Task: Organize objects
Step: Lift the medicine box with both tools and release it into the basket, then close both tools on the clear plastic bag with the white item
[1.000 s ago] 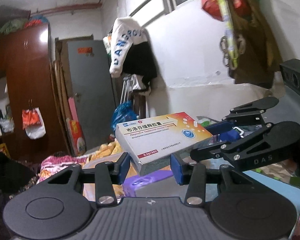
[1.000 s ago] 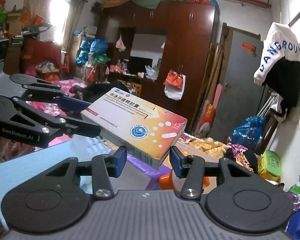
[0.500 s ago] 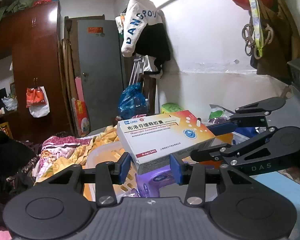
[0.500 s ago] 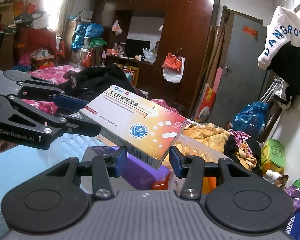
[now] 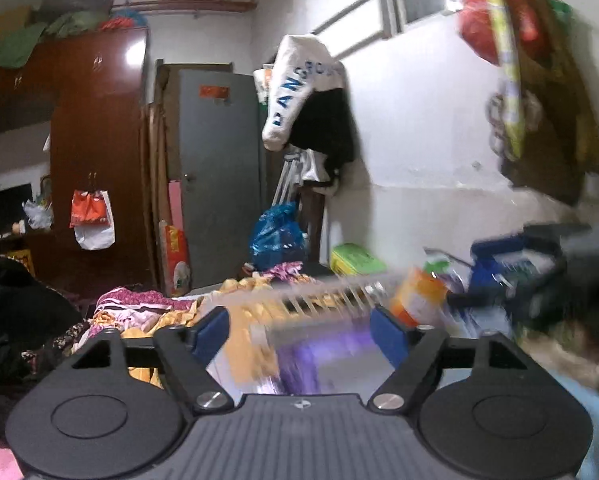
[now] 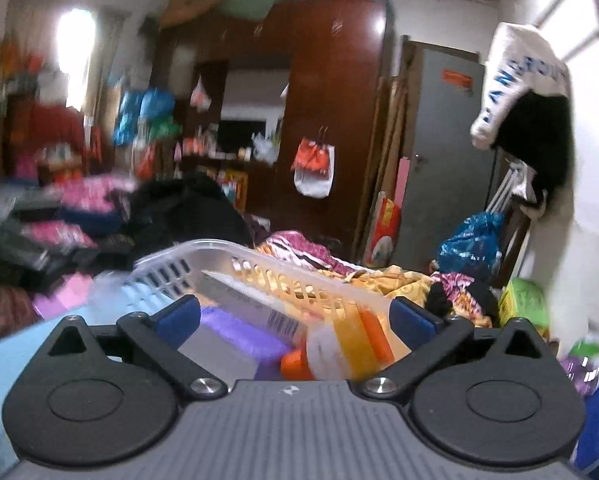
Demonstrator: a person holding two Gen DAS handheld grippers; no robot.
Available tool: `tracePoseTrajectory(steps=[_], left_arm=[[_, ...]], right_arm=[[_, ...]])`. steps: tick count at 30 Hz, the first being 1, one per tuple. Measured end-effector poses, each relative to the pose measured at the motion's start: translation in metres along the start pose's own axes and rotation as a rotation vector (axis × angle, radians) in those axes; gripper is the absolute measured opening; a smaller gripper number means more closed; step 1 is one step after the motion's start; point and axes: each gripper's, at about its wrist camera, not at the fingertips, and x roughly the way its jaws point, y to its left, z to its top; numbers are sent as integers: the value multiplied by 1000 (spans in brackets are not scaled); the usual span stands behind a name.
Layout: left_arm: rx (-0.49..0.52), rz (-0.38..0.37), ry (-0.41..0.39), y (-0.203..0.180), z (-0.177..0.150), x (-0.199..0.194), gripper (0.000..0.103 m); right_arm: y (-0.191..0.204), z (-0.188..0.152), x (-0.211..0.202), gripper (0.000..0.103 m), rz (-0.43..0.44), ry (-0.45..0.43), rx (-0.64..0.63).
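Both grippers have just spread their jaws and let go of the medicine box (image 6: 251, 306). It now lies tilted inside the white basket (image 6: 167, 262), its barcode end toward the camera, leaning on a purple packet (image 6: 235, 332) and just beside an orange-capped bottle (image 6: 331, 350). Nothing sits between the blue pads of the left gripper (image 5: 301, 334) or of the right gripper (image 6: 295, 318); both stand wide apart.

The drop looks done, so the step in hand is probably the withdrawal. To do it well, back each gripper straight out with the jaws held wide, so that no pad catches the basket's slatted rim or nudges the leaning box. Check that the box has settled below the rim before turning to the next thing. In the left wrist view the picture is smeared with motion, and the right gripper (image 5: 495, 276) shows only as a dark and blue blur to the right of the basket, so a slower exit may help keep the two apart.

The basket rests on a light blue counter (image 6: 7, 360). Behind it are heaped yellow and pink bedclothes (image 6: 395, 276), a dark wooden wardrobe (image 6: 339, 80), and a grey door (image 6: 447, 128). To the basket's right, a white and black garment (image 6: 519, 92) hangs on the white wall.
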Motion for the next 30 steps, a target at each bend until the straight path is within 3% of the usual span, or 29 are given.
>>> tracePoseTrajectory(steps=[5, 9, 14, 19, 24, 28, 30], left_arm=[[-10, 38, -11, -23, -75, -60, 83], [-89, 18, 54, -26, -115, -71, 83], [-132, -6, 123, -20, -137, -70, 83], [-119, -34, 132, -15, -150, -70, 83], [-48, -89, 131, -29, -154, -68, 83], [21, -66, 127, -50, -154, -59, 83], [15, -69, 124, -51, -154, -58, 82]], right_arm=[[-6, -94, -68, 103, -2, 15, 128], [0, -139, -90, 103, 17, 46, 219], [10, -150, -92, 103, 6, 44, 161], [12, -164, -88, 84, 61, 70, 179], [24, -177, -92, 79, 59, 26, 132], [30, -178, -92, 60, 56, 5, 108], [32, -178, -93, 58, 53, 1, 100]])
